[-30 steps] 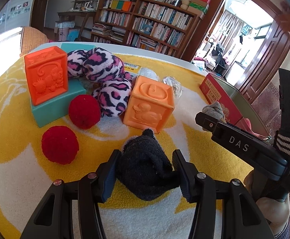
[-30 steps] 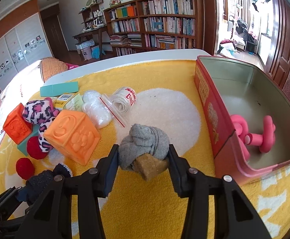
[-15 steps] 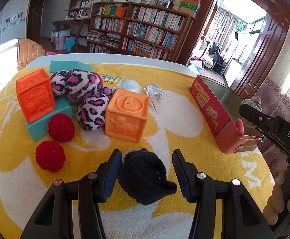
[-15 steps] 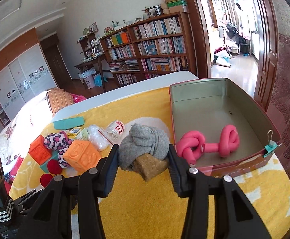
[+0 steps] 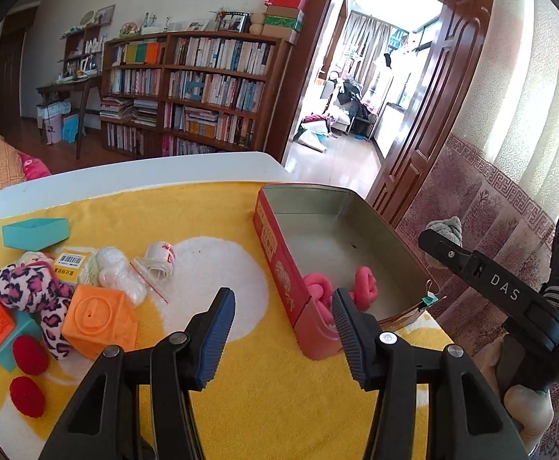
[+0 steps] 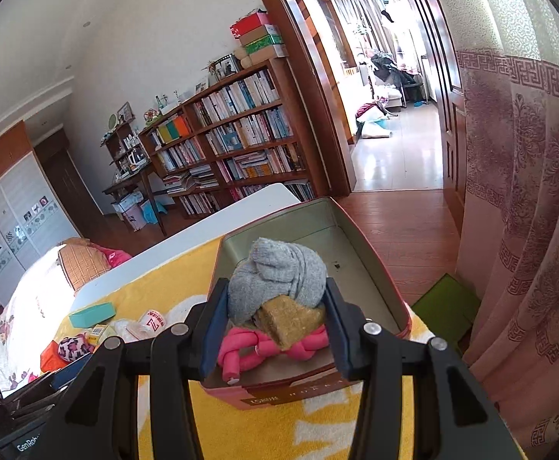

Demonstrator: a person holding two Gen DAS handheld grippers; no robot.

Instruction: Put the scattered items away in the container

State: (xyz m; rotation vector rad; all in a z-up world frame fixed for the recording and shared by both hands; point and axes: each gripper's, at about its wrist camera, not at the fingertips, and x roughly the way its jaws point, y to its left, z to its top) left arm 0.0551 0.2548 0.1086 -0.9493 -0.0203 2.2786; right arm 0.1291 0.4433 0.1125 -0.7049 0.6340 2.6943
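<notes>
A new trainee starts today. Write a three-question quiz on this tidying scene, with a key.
1. True or false: the left gripper holds a black sock.
2. What does the right gripper hold, and above what?
3. Which item already lies in the red tin? A: orange block. B: pink knotted toy. C: red ball.

Key:
1. False. Its jaws stand apart with nothing between them.
2. The grey sock bundle, above the red tin.
3. B.
</notes>
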